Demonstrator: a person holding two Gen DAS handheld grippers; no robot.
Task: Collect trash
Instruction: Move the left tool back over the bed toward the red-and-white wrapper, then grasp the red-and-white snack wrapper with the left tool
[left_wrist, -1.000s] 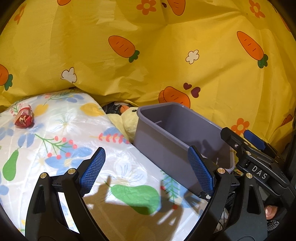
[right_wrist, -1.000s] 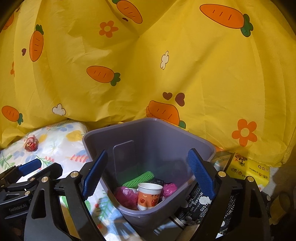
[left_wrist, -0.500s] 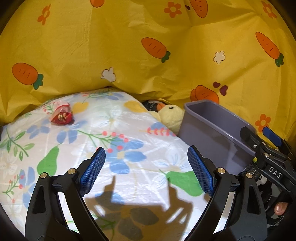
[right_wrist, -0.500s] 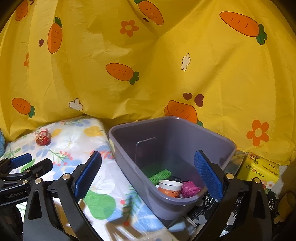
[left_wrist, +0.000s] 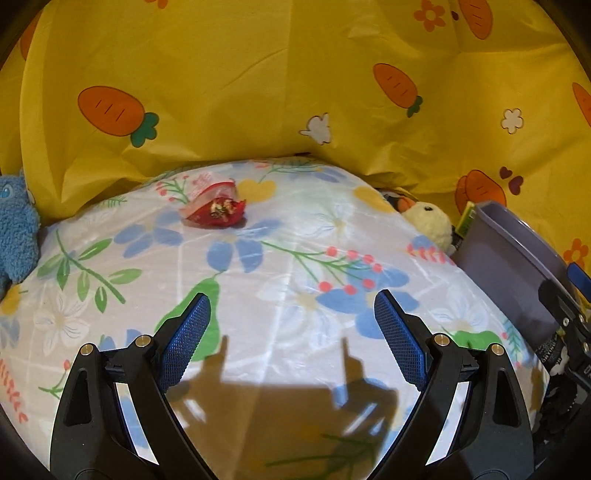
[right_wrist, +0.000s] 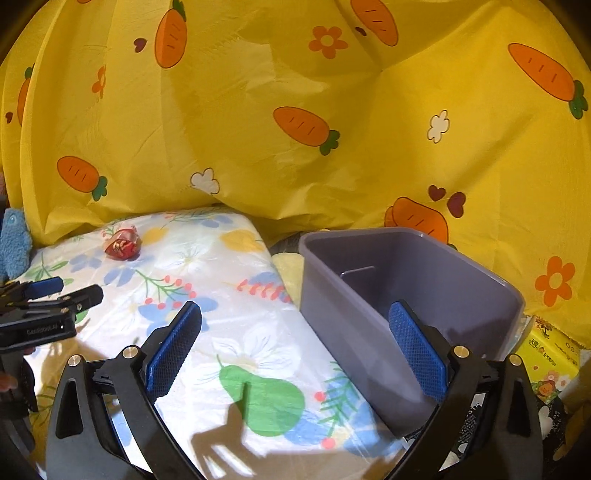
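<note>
Left wrist view: left gripper (left_wrist: 288, 328) angled downward over floral pillow (left_wrist: 295, 332), jaws spread wide, nothing between pads. Red crumpled wrapper (left_wrist: 216, 208) lies on pillow's far side, ahead and slightly left of gripper, near carrot-print yellow sheet (left_wrist: 258, 92). Grey bin (left_wrist: 513, 269) at right edge, beside yellow plush duck (left_wrist: 430, 223).

Right wrist view: right gripper (right_wrist: 293, 338) tilted downward, jaws spread, empty; right pad overlaps bin (right_wrist: 369, 314) wall in view. Wrapper (right_wrist: 123, 243) far left on pillow (right_wrist: 221, 295). Left gripper (right_wrist: 48, 299) enters at left, lettering unreadable.
</note>
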